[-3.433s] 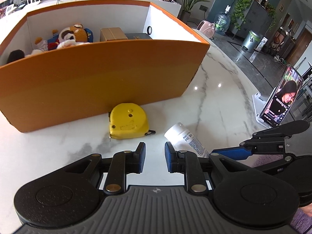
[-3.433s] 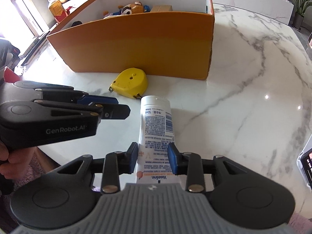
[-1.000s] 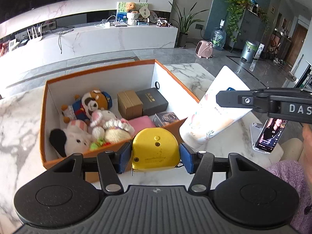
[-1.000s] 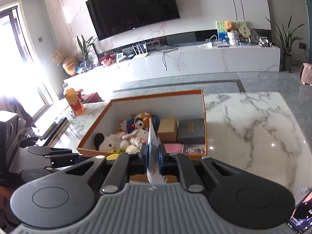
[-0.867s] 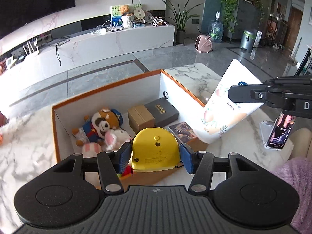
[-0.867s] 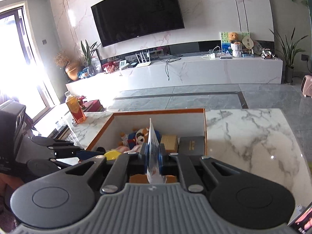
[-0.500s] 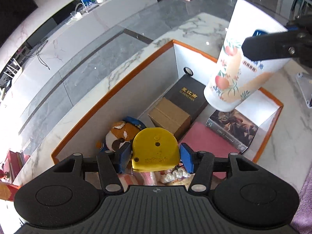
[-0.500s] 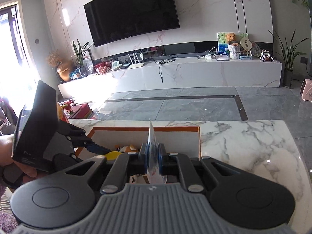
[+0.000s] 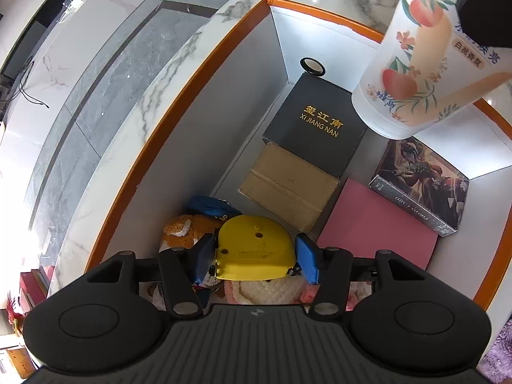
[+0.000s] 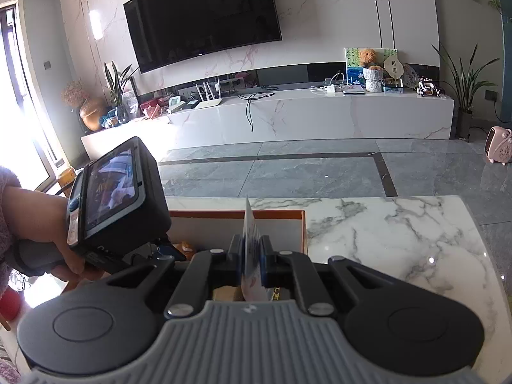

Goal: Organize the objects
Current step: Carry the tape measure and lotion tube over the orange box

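My left gripper is shut on a yellow tape measure and holds it over the open orange box, above the plush toys. My right gripper is shut on the flat tail of a white lotion tube. In the left wrist view the tube hangs cap-down over the box's right end, above a black box.
Inside the orange box lie a brown carton, a pink book and a dark illustrated box. The box sits on a white marble table. The left hand-held unit is close on the right gripper's left.
Both grippers have picked up their objects from the table, risen, and moved over the box. In the last half second the left gripper tipped further down and came lower into the box.
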A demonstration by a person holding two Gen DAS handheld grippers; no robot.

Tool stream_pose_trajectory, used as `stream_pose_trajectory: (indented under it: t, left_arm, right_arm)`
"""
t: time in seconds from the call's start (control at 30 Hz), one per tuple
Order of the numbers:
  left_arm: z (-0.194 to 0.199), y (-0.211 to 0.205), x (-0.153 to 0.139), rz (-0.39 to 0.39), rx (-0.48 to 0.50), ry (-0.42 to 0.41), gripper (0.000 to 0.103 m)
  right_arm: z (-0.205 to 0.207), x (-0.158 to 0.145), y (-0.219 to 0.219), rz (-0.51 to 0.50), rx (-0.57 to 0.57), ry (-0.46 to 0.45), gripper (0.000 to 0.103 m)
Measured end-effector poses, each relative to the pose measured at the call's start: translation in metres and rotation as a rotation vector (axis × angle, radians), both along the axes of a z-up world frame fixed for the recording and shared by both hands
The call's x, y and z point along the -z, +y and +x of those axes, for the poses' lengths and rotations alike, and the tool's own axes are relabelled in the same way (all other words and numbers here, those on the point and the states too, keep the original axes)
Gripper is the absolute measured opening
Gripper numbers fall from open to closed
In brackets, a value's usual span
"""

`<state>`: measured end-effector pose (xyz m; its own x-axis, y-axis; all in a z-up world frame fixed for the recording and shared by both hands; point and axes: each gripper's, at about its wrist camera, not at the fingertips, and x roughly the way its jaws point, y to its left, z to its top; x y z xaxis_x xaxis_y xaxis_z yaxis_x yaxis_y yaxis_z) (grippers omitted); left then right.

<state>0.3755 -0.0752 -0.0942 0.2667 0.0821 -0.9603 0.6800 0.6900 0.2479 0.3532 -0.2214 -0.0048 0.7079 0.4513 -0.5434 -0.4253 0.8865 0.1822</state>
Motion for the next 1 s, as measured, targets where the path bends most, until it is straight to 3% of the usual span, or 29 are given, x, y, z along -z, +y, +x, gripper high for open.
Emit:
stream_pose_trajectory:
  t: [0.33, 0.6, 0.83, 1.0]
  left_arm:
    - [-0.005, 0.015, 0.003, -0.057, 0.007, -0.028, 0.068]
    - [-0.010, 0.027, -0.014, -0.135, 0.003, -0.087, 0.071]
    - [-0.014, 0.043, -0.027, -0.192, -0.051, -0.115, 0.071]
    - [-0.026, 0.056, -0.032, -0.249, -0.118, -0.118, 0.069]
  right_arm:
    - [0.012, 0.005, 0.002, -0.027, -0.006, 0.001, 0.011]
    - [0.023, 0.006, 0.018, -0.026, -0.032, -0.009, 0.011]
    - [0.040, 0.005, 0.054, -0.084, -0.217, -0.069, 0.010]
    - [0.050, 0.006, 0.087, -0.221, -0.368, -0.131, 0.010]
